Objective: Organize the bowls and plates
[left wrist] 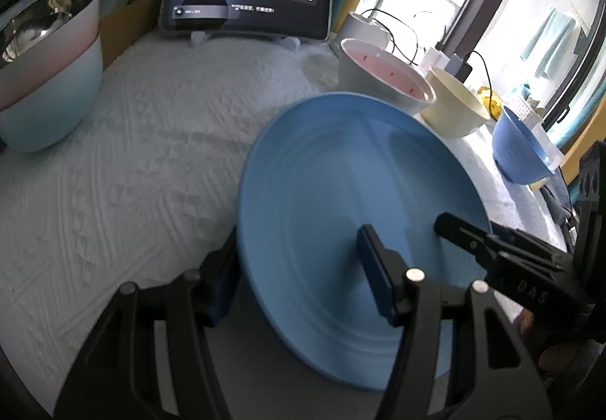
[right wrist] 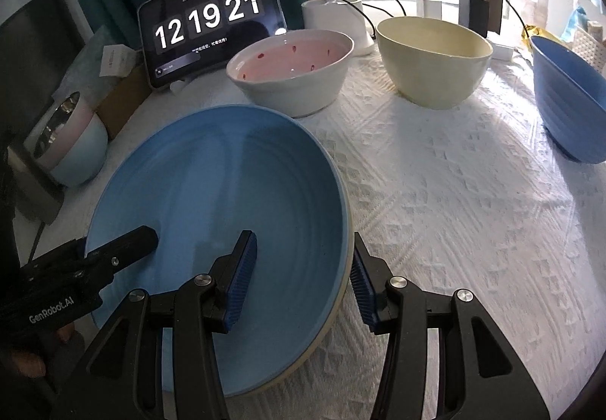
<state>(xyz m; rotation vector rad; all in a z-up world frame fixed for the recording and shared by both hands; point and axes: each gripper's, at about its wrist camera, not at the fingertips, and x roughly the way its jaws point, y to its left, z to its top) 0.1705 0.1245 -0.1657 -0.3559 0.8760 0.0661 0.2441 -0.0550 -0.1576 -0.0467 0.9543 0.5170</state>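
While both grippers straddle its rim, the blue plate (right wrist: 212, 215) sits low and centre in each frame.
Left gripper (left wrist: 299, 283) and right gripper (right wrist: 303, 268) fingers stand apart around opposite edges; whether they pinch is unclear. Bowls (right wrist: 291, 67) line the table (right wrist: 435, 211) behind.

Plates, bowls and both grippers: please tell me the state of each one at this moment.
Blue plate: tilted, each gripper straddling its rim.
Left gripper: open around the plate's left rim.
Right gripper: open around the plate's right rim.
Pink-lined bowl: upright, empty.
Cream bowl: upright, empty.
Blue bowl: upright, partly out of view.
Steel-lined bowl: upright.
Tablet clock: on, propped up.
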